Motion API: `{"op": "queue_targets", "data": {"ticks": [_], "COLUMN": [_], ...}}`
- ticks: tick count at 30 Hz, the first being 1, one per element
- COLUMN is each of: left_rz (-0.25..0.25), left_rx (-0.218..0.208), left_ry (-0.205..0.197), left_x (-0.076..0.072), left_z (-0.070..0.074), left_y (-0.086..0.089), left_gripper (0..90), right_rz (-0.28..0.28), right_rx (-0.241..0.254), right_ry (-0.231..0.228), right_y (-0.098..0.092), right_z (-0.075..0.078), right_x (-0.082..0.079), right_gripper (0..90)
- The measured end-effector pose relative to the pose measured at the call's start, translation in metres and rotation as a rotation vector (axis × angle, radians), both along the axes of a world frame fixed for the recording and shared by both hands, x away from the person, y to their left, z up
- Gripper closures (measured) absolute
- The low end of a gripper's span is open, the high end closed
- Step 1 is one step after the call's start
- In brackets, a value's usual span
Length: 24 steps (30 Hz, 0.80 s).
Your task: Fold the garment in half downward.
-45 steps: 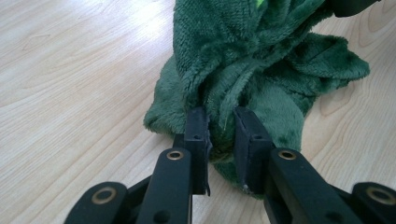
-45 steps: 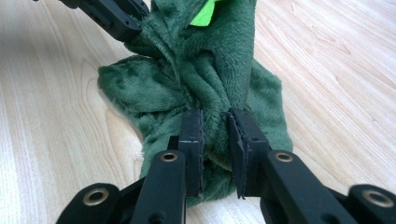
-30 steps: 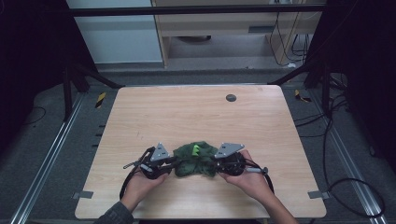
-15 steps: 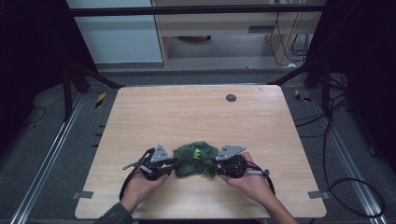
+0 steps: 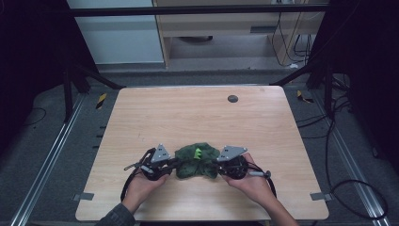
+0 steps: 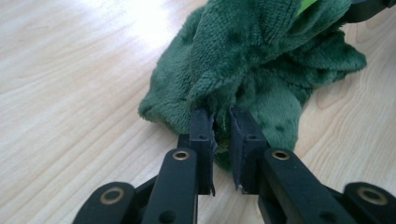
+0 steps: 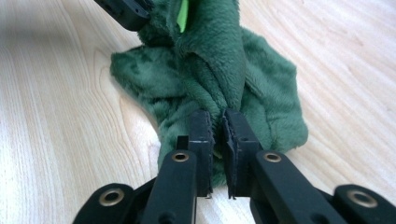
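my left gripper [image 5: 173, 165] is clamped on the left edge of the green plush cloth [image 5: 197, 161], and its jaws have just been closing, with a fold of that cloth between them. in the left gripper view the two black jaws stand nearly together, and the fuzzy fabric [image 6: 261, 60] is pinched up into the narrow slot between the pads.

my right gripper [image 5: 217, 165] has a grip on the opposite edge of the same cloth, and its jaws have likewise just been closing on the fabric. in the right gripper view a ridge of the cloth [image 7: 210, 65] rises from between the pads, and a small bright green patch [image 7: 182, 14] shows near the top of the bundle. the dark tip of my left gripper [image 7: 126, 11] pokes in at the far side of the cloth there.

the cloth lies crumpled in a heap on the wooden table [image 5: 188, 113], near my edge of it and roughly midway across, held between my two grippers. the bright green patch [image 5: 198, 151] sits on top of the heap in the high view. my left hand [image 5: 141, 186] and right hand [image 5: 254, 183] rest low on the table behind the grippers.

there is no container on the table; a small dark round spot [image 5: 232, 99] sits toward the far edge, well apart from the cloth.
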<state>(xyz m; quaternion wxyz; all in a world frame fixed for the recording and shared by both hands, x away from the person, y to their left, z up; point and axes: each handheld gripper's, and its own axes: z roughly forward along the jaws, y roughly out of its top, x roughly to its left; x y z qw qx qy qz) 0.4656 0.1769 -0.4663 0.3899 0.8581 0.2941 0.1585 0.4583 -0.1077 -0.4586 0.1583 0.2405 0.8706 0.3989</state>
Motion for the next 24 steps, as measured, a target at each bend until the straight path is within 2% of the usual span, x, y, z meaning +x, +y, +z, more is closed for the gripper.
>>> {"op": "queue_targets", "data": {"ticks": [8, 14, 19, 24], "left_rz": [0.009, -0.006, -0.007, 0.019], "left_rx": [-0.021, -0.011, 0.002, 0.007], "left_ry": [-0.02, -0.014, -0.016, -0.038], "left_x": [-0.003, -0.008, -0.01, -0.012], "left_z": [0.006, 0.0, -0.003, -0.005], "left_y": [0.005, 0.004, 0.003, 0.006], "left_gripper": [80.7, 80.2, 78.5, 69.6], "right_rz": [0.004, 0.027, 0.037, 0.034], "right_rx": [0.033, 0.022, -0.002, 0.004], "right_ry": [-0.035, -0.031, -0.028, -0.026], "right_y": [-0.002, -0.003, -0.001, -0.002], "right_z": [0.012, 0.009, 0.003, 0.002], "right_x": [-0.006, -0.016, -0.019, -0.018], "right_gripper": [83.8, 83.8, 82.2, 80.8]}}
